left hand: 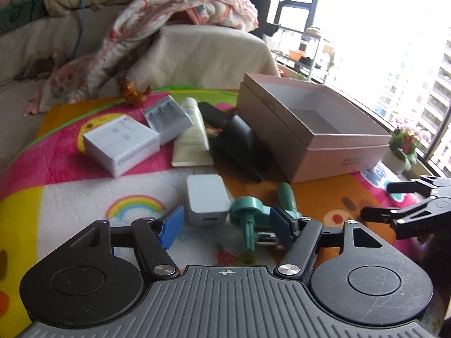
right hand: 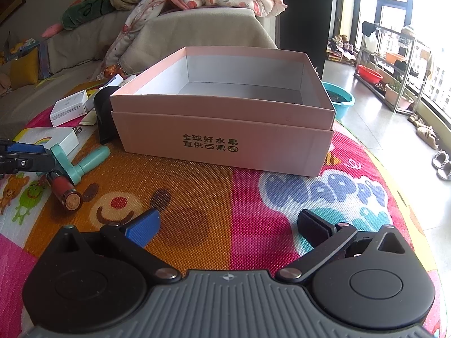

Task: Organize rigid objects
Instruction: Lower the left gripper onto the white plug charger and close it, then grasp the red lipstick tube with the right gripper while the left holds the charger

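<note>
Pink box [right hand: 222,140] is seen empty; nothing is sorted yet. Left gripper [left hand: 225,226] is spread around teal tool [left hand: 248,211] on mat; right gripper [right hand: 225,225] is spread, empty. Charger [left hand: 205,198] and remaining items lie unsorted beside box.

So on the mat: one pink box [right hand: 222,138], two white cartons [left hand: 121,146] [left hand: 167,118], one cream tube [left hand: 191,138] and one white charger [left hand: 207,200]. Also one teal gadget [left hand: 251,211], one black holder [left hand: 239,146], one red lipstick [right hand: 66,191] and one little orange toy [left hand: 134,94] at the far edge.

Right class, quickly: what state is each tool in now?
Left tool: open, around the teal plastic gadget, not clamped.
Right tool: open, holding nothing.
</note>
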